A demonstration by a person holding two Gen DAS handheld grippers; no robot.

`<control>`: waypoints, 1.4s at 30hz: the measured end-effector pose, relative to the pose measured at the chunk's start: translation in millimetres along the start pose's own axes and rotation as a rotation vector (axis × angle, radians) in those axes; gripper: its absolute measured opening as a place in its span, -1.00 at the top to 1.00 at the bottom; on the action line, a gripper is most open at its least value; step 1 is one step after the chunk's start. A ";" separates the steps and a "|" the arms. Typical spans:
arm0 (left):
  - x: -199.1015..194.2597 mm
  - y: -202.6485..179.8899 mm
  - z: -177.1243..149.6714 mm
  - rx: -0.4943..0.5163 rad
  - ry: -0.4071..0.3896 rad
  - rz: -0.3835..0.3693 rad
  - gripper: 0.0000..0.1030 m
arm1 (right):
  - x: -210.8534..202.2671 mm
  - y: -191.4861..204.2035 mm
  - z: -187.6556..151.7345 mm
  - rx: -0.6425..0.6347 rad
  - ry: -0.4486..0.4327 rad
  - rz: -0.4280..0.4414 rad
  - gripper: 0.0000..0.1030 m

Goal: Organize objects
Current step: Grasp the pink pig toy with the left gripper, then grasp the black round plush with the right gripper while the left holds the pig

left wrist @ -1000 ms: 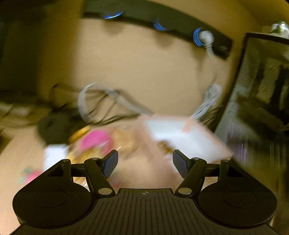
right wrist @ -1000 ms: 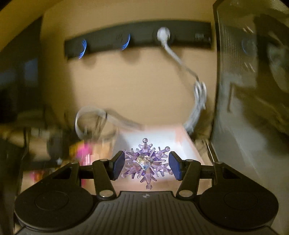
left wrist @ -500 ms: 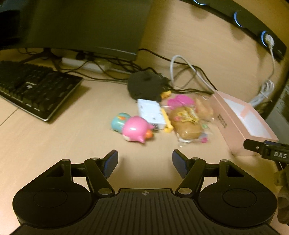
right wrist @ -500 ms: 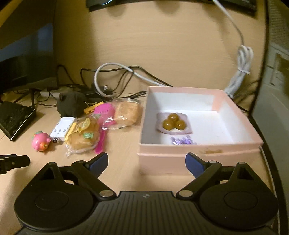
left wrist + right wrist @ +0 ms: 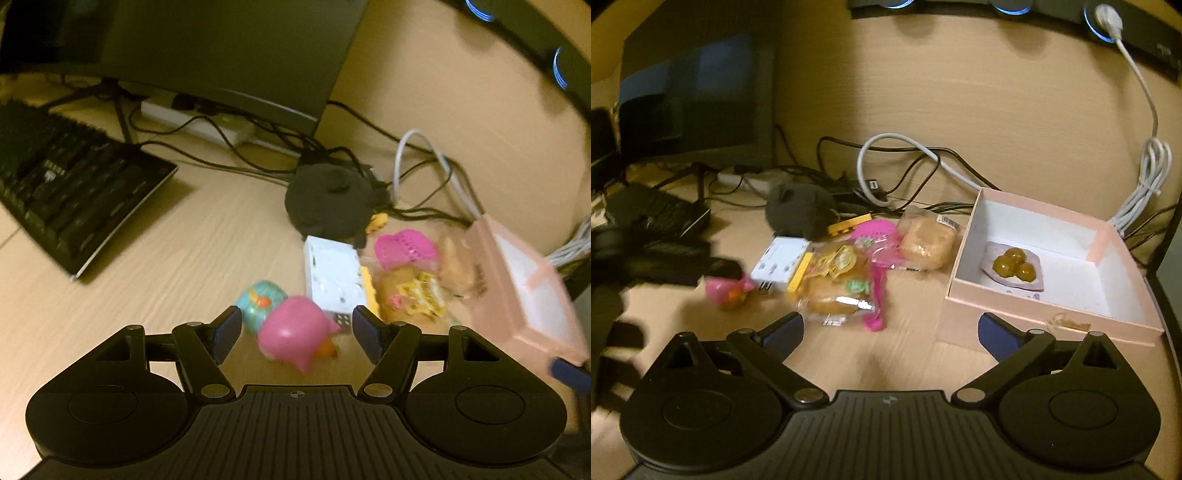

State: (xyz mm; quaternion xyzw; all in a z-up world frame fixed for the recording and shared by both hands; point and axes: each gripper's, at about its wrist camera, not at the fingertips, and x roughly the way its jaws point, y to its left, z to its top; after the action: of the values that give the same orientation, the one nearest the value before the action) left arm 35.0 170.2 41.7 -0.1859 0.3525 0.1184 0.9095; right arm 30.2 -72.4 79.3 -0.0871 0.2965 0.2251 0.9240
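Taking the pink box (image 5: 1049, 317) as the landmark and reading from far left of it: a black keyboard (image 5: 74, 192) is lying under a dark monitor (image 5: 207, 48), its near end running out of the left wrist view. Nearer the box, a teal toy (image 5: 260, 303) is sitting half hidden behind the pink pig toy (image 5: 295, 338), which is smeared by motion blur. The left gripper (image 5: 297, 332) is hovering with its jaws spread, the pig lying between them, whether touching I cannot tell. Next toward the box are lying a white adapter (image 5: 334, 275), a dark round plush (image 5: 330, 201), a pink comb (image 5: 875, 258) and two wrapped buns (image 5: 836, 284), the clutter overlapping so edges are hard to separate. In the right wrist view the left gripper is showing only as a dark blur at the left edge.

The right gripper (image 5: 890, 328) is hanging with jaws spread wide and empty, just before the box's left front corner. Inside the box three brown balls on a small tray (image 5: 1014, 264) are resting; a purple snowflake (image 5: 1023, 293) is barely peeking over the front wall.

Compared with half a second ago, the left gripper is now much closer to the pig, and the right gripper is sitting further left of the box.
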 end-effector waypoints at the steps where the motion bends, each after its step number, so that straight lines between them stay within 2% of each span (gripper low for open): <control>1: 4.5 -3.4 0.4 0.027 -0.003 0.018 -0.38 | -4.0 1.3 -1.7 -0.010 0.001 -0.001 -0.96; 2: 8.7 -5.3 0.2 0.052 -0.004 0.030 -0.37 | -7.7 2.6 -3.0 -0.021 0.000 -0.002 -0.97; 5: 12.7 -0.5 -2.9 0.067 0.010 0.012 -0.01 | -12.2 4.4 -3.0 -0.042 -0.006 0.000 -1.00; 8: 3.1 9.5 -8.6 0.059 0.025 -0.017 0.02 | -1.5 11.4 1.2 -0.059 0.002 -0.004 -1.00; 16: -51.0 38.6 -45.6 0.135 0.081 -0.092 0.03 | 38.2 49.4 23.6 -0.139 -0.012 0.010 -0.98; 21: -75.5 57.1 -58.6 0.053 0.098 -0.123 0.03 | 64.6 74.0 49.9 -0.142 0.010 0.087 -0.68; 24: -93.5 61.4 -61.6 0.038 0.096 -0.126 0.04 | 82.2 95.0 59.2 -0.165 0.036 0.130 -0.57; 26: -109.5 62.2 -60.5 0.047 0.078 -0.111 0.04 | 93.4 105.1 68.6 -0.184 0.008 0.104 -0.58; 27: -117.7 63.7 -59.6 0.044 0.071 -0.101 0.04 | 99.3 105.6 75.2 -0.176 0.002 0.099 -0.65; 30: -137.7 73.2 -54.3 0.007 0.063 -0.083 0.04 | 122.7 103.4 98.3 -0.141 0.018 0.077 -0.88; 33: -150.4 88.6 -50.7 -0.008 0.052 -0.072 0.04 | 157.8 106.5 114.8 -0.123 0.041 0.006 -0.94; 38: -136.9 114.1 -40.6 0.028 0.079 -0.112 0.04 | 194.1 123.6 118.3 -0.149 0.110 -0.053 -0.91; 39: -134.2 116.4 -38.6 0.037 0.077 -0.128 0.04 | 195.8 129.3 118.3 -0.168 0.120 -0.064 -0.68; 42: -131.5 121.3 -35.2 0.038 0.067 -0.177 0.04 | 191.5 143.3 120.1 -0.259 0.136 -0.088 -0.58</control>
State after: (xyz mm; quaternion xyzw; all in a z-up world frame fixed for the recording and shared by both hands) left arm -123.2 253.8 76.9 -0.2027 0.3671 0.0245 0.9075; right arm 162.7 159.3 60.1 -0.2333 0.3227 0.2144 0.8919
